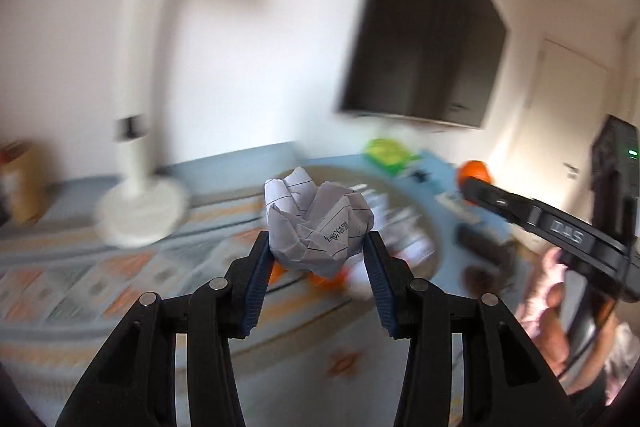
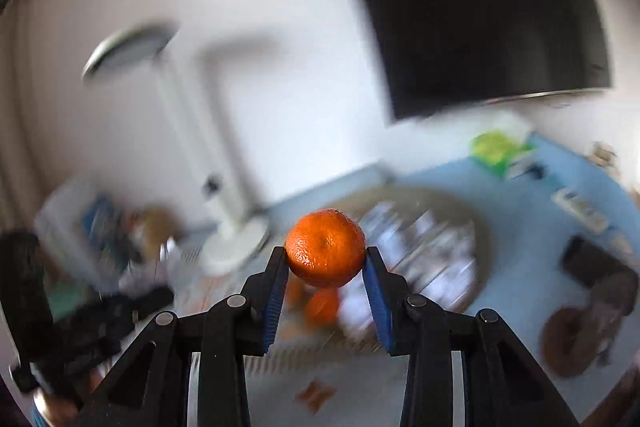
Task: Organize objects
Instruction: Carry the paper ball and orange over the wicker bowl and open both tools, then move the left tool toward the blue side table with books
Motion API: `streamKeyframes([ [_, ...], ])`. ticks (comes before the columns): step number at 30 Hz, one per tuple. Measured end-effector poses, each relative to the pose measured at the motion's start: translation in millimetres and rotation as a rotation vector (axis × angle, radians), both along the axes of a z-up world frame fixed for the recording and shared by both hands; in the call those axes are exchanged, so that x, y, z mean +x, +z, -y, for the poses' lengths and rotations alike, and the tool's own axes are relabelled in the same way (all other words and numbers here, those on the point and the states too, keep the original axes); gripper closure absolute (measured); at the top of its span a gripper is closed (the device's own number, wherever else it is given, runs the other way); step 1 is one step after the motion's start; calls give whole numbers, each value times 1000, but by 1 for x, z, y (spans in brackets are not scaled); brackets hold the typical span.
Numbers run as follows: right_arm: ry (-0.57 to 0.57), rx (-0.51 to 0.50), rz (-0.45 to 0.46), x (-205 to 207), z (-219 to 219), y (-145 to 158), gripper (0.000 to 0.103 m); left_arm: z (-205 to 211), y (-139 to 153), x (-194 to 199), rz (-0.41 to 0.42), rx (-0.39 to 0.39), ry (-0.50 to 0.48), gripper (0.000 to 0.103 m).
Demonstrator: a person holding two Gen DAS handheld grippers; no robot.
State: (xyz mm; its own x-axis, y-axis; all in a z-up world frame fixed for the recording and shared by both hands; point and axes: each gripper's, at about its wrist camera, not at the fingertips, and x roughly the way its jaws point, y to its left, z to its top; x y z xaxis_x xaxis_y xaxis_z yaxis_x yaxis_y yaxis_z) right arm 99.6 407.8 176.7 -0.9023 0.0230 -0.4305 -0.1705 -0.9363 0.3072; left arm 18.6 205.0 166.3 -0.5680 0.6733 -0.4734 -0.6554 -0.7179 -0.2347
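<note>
Where left-held: paper ball (image 1: 318,227); right-held: tangerine (image 2: 325,247).

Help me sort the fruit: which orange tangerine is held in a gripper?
The orange tangerine clamped between the right gripper pads, lifted up; the other tangerines lie blurred below it, untouched.

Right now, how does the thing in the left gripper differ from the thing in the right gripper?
The left gripper holds a crumpled paper ball: white, lined, creased, irregular. The right gripper holds a mandarin: orange, round, with a finely dimpled skin. The paper ball bulges above the fingertips; the mandarin sits compactly between them. Both are pinched at the fingertips, lifted clear of the table.
</note>
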Motion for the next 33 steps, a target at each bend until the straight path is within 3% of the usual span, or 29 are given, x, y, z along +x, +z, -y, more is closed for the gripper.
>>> streamKeyframes([
  [4, -47, -80, 33, -22, -32, -3, 65, -48, -10, -30, 25, 13, -24, 60],
  [5, -59, -94, 63, -30, -37, -9, 65, -57, -17, -37, 34, 6, -15, 54],
  [7, -54, -121, 123, -46, -44, -26, 60, -72, -31, -47, 52, -14, -34, 25],
  [8, -36, -128, 150, -54, -47, -32, 42, -78, -40, -52, 53, -47, -12, 0],
  [10, -54, -133, 229, -60, -54, -51, 36, -77, -53, -55, 52, -75, 33, 2],
  [13, -75, -142, 214, -47, -58, -61, 36, -57, -60, -53, 82, -58, 31, 2],
  [18, -51, -134, 112, -21, -41, -34, 36, 24, -39, -28, 38, 46, 137, 2],
  [21, 6, -106, 42, -8, -10, -14, 36, 80, -20, -7, -54, 78, 326, 2],
  [24, 62, -109, -8, 6, 29, -13, 29, 120, -12, 9, -75, 96, 408, 1],
  [26, 86, -112, -29, 14, 56, -28, 12, 145, -23, 20, -82, 73, 475, 1],
  [30, 99, -45, 38, 7, 108, -74, 12, 177, -75, 21, 19, 30, 541, 1],
  [31, 94, -22, 74, 0, 117, -83, 13, 184, -88, 19, 48, 29, 553, 1],
  [33, 64, -4, 150, -15, 126, -101, 30, 203, -103, 16, 100, 59, 577, 1],
])
